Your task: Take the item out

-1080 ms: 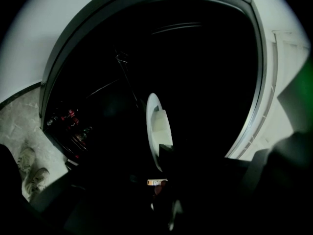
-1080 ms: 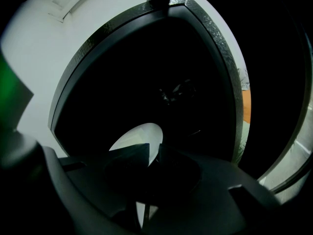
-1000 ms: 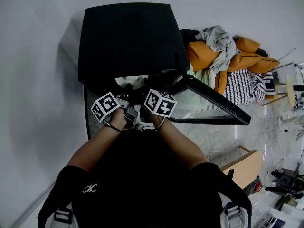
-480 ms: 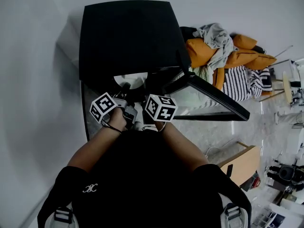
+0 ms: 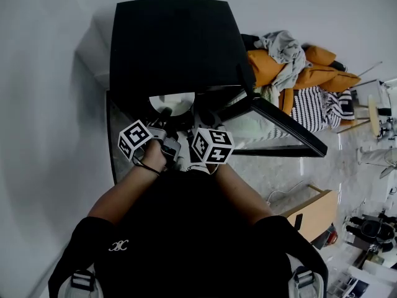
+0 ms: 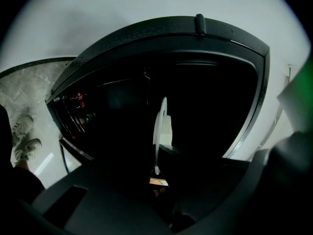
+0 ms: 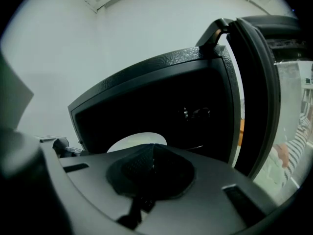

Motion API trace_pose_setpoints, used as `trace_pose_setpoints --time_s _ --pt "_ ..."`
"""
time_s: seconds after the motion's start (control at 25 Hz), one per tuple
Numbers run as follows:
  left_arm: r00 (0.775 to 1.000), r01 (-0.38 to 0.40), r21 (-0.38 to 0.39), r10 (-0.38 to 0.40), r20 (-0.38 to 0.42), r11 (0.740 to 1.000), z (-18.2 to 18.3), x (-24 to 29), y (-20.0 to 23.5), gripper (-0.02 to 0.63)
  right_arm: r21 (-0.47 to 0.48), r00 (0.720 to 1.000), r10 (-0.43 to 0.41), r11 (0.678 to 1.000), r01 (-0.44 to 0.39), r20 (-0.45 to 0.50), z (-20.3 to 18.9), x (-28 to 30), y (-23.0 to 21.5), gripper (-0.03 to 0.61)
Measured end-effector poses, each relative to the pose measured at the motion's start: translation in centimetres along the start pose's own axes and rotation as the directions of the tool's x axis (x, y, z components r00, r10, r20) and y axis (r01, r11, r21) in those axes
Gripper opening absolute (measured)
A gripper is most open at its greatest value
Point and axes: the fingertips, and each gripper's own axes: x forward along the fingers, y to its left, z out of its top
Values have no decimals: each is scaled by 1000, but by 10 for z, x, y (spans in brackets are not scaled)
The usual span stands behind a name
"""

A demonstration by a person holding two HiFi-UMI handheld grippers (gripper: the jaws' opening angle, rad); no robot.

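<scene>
left claw [image 6: 155,174] is pinching the near rim of the white plate [image 6: 160,119], which is sitting inside the black microwave [image 5: 173,42] just ahead | right claw [image 7: 151,161] is pressing its jaws together, empty, plate just beyond | open door [image 5: 285,128] is standing to its right | clothes pile [image 5: 298,67] is lying farther right

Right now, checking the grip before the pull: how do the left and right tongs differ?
The left tongs are closed on the plate rim; the right tongs are closed on nothing. The left tongs meet the plate edge-on; the right tongs have it lying beyond their tips. Both sit at the open cabinet mouth.
</scene>
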Motion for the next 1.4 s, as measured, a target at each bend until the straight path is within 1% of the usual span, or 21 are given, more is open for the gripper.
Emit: trace_pose_setpoints --time_s 0.12,0.24,0.36,0.52,0.68,0.76,0.88,1.12,1.24,1.4 --pt "1000 -5 -15 5 -14 1000 -2 -1 2 21 -45 1000 0 999 1 10 -2 -1 2 9" --pt "999 0 -9 0 -39 1000 -4 -1 -1 21 -81 1000 -3 997 3 7 0 -2 3 8" --pt "998 8 7 -7 -68 1000 -4 -5 -3 21 -81 1000 -14 997 14 10 5 -6 3 8" --pt "995 19 7 -18 -100 1000 -6 -22 -6 21 -83 999 -39 996 42 38 12 -22 5 8" --pt "990 12 -6 -13 -137 1000 -13 -33 -5 21 -52 996 -68 996 70 50 13 -30 2 8" --pt "986 3 -10 -4 -168 1000 -22 -37 -2 21 -44 995 -83 995 85 52 11 -33 -1 8" --pt "976 1 3 -1 -218 1000 -32 -45 -1 21 -47 993 -97 994 100 62 9 -38 -2 8" --pt "961 1 21 5 -276 1000 -52 -54 -4 21 -48 991 -109 992 113 82 11 -56 -8 8" --pt "950 12 31 -2 -314 999 -64 -61 -5 21 -78 990 -98 991 107 104 16 -68 -6 8" --pt "943 3 30 7 -333 1000 -83 -63 0 21 -110 987 -95 988 109 130 18 -90 -11 8"
